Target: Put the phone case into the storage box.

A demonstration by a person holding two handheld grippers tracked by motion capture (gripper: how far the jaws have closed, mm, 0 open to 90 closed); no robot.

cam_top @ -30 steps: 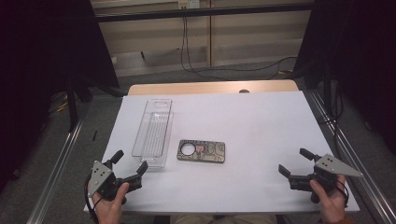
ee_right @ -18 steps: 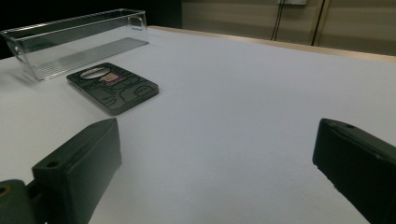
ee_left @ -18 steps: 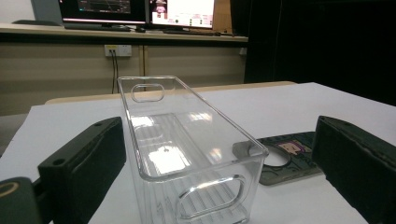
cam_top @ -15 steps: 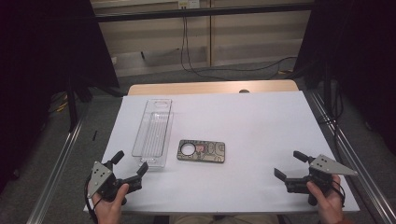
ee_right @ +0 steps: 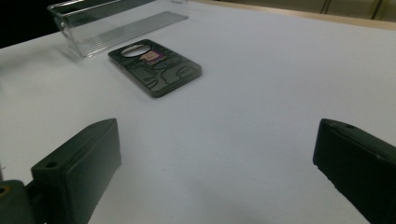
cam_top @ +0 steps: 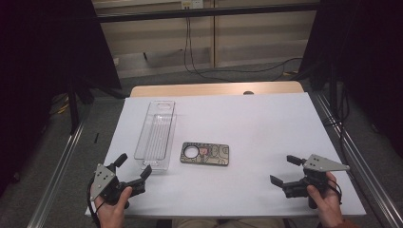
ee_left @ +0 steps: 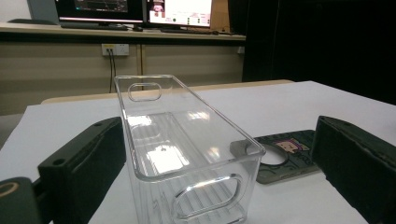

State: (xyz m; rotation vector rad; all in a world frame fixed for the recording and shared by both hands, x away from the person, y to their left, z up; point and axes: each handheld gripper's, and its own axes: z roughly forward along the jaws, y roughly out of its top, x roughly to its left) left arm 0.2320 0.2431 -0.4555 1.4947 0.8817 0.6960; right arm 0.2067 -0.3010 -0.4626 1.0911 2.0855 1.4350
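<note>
Clear plastic bin (cam_top: 156, 135) lies lengthwise straight ahead of the wide-open left claw (cam_top: 132, 171) near the surface's (cam_top: 266, 123) front-left corner, while the right claw (cam_top: 287, 171) gapes empty farther off.

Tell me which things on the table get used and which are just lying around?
Probably used: clear box, phone case, left hand-held gripper, right hand-held gripper.
Just around: cables on the floor, wall socket, screens.
</note>
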